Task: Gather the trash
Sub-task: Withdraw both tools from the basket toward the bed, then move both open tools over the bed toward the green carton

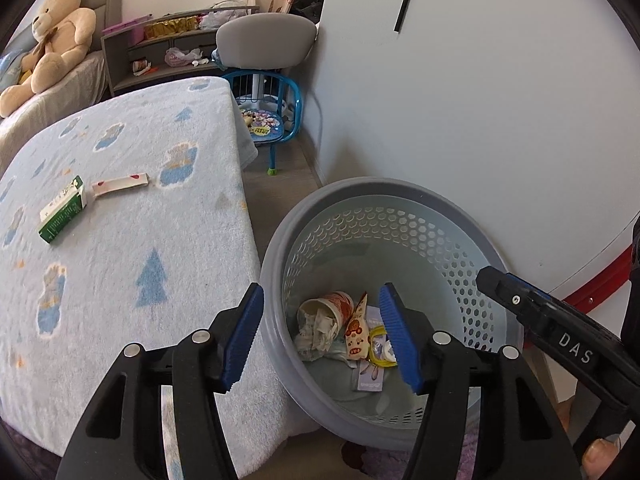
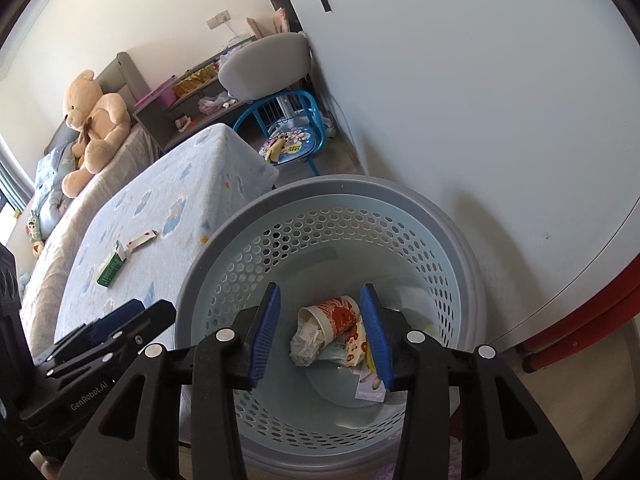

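A grey perforated basket (image 1: 280,264) stands on the floor beside the towel-covered table (image 1: 140,280). Inside lie a paper cup (image 1: 334,306) stuffed with tissue, a printed snack wrapper (image 1: 356,334) and a small purple card (image 1: 368,378). My left gripper (image 1: 320,300) hangs open and empty above the basket's left rim. My right gripper (image 2: 320,292) is open and empty over the middle of the basket (image 2: 320,188), above the cup (image 2: 334,314). On the table rest a green and white carton (image 1: 64,210) and a pink-dotted wrapper strip (image 1: 120,183).
A white wall (image 1: 480,120) runs close behind the basket, with a red bar (image 1: 592,296) low at the right. A blue child's chair (image 1: 268,120) and a grey chair (image 1: 264,38) stand beyond the table. A teddy bear (image 1: 56,36) sits on the bed at the far left.
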A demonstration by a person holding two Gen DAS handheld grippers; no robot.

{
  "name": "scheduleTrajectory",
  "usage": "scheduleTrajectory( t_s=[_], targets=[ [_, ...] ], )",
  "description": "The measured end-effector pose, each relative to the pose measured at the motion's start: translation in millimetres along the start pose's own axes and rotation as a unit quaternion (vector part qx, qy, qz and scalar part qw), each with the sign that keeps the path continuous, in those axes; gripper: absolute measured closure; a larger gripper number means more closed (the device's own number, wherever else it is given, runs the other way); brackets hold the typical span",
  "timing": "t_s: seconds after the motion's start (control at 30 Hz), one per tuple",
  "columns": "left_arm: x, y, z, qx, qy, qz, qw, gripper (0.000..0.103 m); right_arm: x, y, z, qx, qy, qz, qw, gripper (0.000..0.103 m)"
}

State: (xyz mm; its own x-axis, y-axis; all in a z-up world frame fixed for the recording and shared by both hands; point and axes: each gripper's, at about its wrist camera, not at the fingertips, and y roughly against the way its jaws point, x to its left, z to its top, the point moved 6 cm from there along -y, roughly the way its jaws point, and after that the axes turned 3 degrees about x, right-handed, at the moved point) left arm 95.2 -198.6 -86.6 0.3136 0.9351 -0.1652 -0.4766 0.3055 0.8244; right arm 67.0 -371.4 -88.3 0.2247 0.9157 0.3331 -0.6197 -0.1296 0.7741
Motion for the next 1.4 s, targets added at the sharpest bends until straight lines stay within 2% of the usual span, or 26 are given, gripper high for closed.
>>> scheduleTrajectory(
  t_s=[0.1,0.23,0.6,0.9,1.4],
  targets=[
    [1.4,5.8,1.4,-0.010,-0.012,0.010,0.9998,0.045,2.2,1.9,2.0,-0.006,-0.006,0.013,1.000,0.060],
    [7.7,17.0,6.7,-0.025,-0.018,0.022,0.9993,0.045,6.5,2.6,1.1,-0.008,0.007,0.006,1.000,0.060],
    [15.0,26.1,14.8,-0.028,-0.033,0.027,0.9987,0.045,7.1,1.3,1.9,-0.007,0.012,0.011,1.000,0.060],
    [41.1,43.1,21.8,-0.036,-0.043,0.044,0.9975,0.045,10.3,1.9,0.3,-0.012,0.015,0.010,1.000,0.059],
    [92.3,83.4,7.9,-0.057,-0.016,0.061,0.9964,0.045,25.4,1.7,-10.3,-0.011,0.033,-0.007,0.999,0.056]
  ],
)
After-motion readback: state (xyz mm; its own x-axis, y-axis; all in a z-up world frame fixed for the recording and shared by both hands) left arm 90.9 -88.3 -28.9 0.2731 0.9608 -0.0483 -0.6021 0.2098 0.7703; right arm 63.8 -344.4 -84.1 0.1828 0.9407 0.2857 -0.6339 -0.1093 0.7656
